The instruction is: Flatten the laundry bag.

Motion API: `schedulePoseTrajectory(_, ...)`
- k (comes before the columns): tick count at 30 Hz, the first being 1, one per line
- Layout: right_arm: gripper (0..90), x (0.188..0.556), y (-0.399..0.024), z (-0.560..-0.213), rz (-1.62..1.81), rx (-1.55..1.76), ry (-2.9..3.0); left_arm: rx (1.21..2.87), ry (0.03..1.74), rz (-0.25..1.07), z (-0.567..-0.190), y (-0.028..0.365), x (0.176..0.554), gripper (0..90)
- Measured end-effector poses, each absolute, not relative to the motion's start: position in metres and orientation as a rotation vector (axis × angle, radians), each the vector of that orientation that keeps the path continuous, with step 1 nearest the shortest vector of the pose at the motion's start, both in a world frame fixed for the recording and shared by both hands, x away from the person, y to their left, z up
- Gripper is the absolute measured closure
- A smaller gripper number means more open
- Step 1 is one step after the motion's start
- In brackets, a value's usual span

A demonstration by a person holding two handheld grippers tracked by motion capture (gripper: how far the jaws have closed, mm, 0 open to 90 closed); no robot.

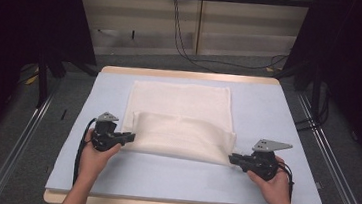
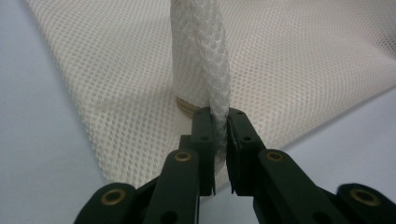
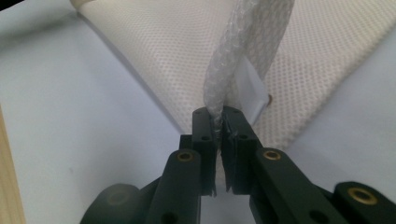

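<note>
Gripping a cream mesh cloth (image 1: 177, 117) by its two near corners, I hold both claws pinched tight on the fabric over a pale blue mat (image 1: 261, 190). The left gripper (image 1: 128, 138) has its black jaws clamped on a bunched ridge of the open, net-like weave, seen close in the left gripper view (image 2: 205, 60), where a small brass-coloured ring (image 2: 186, 105) sits just behind the jaw tips. The right gripper (image 1: 232, 159) bites the opposite corner; in the right gripper view the mesh (image 3: 233, 79) rises from the jaws as a twisted, slightly glossy rope, and a flat white tag (image 3: 254, 91) hangs beside it. From the high view, the cloth lies in the middle of the mat, its far part spread flat in a rough rectangle, its near edge lifted and doubled back over itself into a soft, puffed fold that runs between the two grippers. The mat is smooth and matt, and it covers a light wooden table (image 1: 191, 75) whose edge shows at the far and near sides. My hands come in from the near side, one behind each gripper, with black cables (image 1: 81, 147) trailing from them.
</note>
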State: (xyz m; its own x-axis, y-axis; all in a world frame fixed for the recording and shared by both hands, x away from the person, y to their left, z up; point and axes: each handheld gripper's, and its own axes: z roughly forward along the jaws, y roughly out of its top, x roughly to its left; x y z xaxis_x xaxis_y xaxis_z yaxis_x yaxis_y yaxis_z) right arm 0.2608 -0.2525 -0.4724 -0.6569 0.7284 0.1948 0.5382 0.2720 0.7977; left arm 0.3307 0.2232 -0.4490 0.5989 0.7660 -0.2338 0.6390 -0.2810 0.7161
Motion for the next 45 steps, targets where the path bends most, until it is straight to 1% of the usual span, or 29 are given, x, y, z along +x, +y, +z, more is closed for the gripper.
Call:
schedulePoseTrajectory(4,84.5,0.257,-0.270,-0.475,1.318,1.263,2.313,2.003,1.128,0.193,-0.449,0.230,0.321,83.6)
schedulePoseTrajectory(7,84.5,0.256,-0.270,-0.477,1.328,1.259,2.319,1.973,1.150,0.187,-0.449,0.239,0.317,83.7)
schedulePoseTrajectory(15,84.3,0.250,-0.271,-0.475,1.334,1.199,2.341,1.967,1.202,0.198,-0.448,0.260,0.310,83.9)
schedulePoseTrajectory(16,84.3,0.249,-0.271,-0.475,1.332,1.191,2.346,1.959,1.212,0.181,-0.448,0.263,0.309,83.9)
schedulePoseTrajectory(20,84.2,0.246,-0.270,-0.474,1.325,1.161,2.357,1.967,1.209,0.171,-0.449,0.264,0.306,83.9)
schedulePoseTrajectory(25,84.2,0.240,-0.274,-0.473,1.324,1.150,2.371,1.933,1.227,0.156,-0.449,0.267,0.302,82.5)
schedulePoseTrajectory(27,84.2,0.238,-0.276,-0.472,1.326,1.150,2.375,1.954,1.212,0.174,-0.448,0.267,0.301,81.3)
schedulePoseTrajectory(29,82.4,0.239,-0.277,-0.471,1.324,1.142,2.383,1.969,1.207,0.179,-0.447,0.267,0.302,80.6)
schedulePoseTrajectory(31,74.1,0.239,-0.277,-0.471,1.299,1.132,2.380,1.956,1.215,0.180,-0.447,0.266,0.302,80.2)
schedulePoseTrajectory(33,73.5,0.239,-0.279,-0.472,1.245,1.128,2.386,1.966,1.209,0.180,-0.448,0.267,0.303,80.3)
schedulePoseTrajectory(34,73.6,0.239,-0.281,-0.473,1.235,1.131,2.383,1.968,1.210,0.177,-0.448,0.267,0.303,80.6)
schedulePoseTrajectory(38,79.3,0.246,-0.291,-0.472,1.232,1.196,2.332,1.971,1.209,0.175,-0.449,0.267,0.304,80.8)
schedulePoseTrajectory(45,82.2,0.266,-0.291,-0.471,1.277,1.270,2.226,1.990,1.212,0.179,-0.449,0.265,0.303,81.3)
